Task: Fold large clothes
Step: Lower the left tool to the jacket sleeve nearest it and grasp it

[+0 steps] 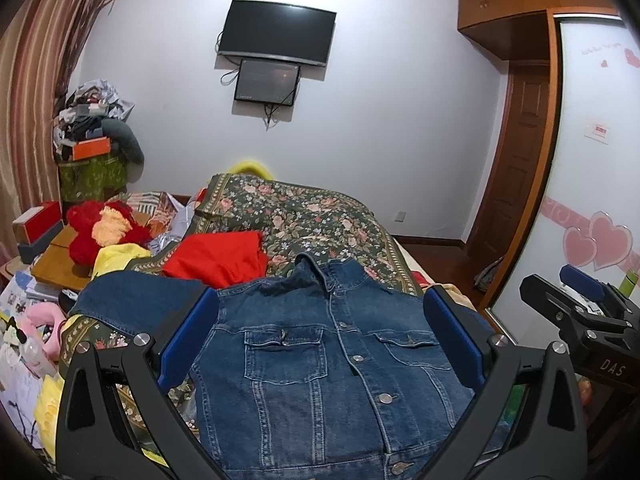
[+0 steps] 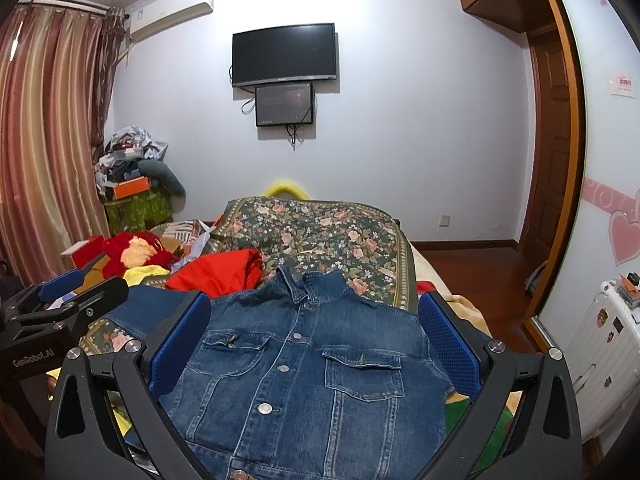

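A blue denim jacket lies front up on the bed, buttoned, collar pointing away, one sleeve spread out to the left. It also shows in the right wrist view. My left gripper is open and empty, held above the jacket's chest. My right gripper is open and empty too, also above the chest. The right gripper shows at the right edge of the left wrist view, and the left gripper at the left edge of the right wrist view.
A floral bedspread covers the bed. A red garment lies just beyond the jacket. A cluttered side table with a red plush toy stands left. A wardrobe and white suitcase stand right.
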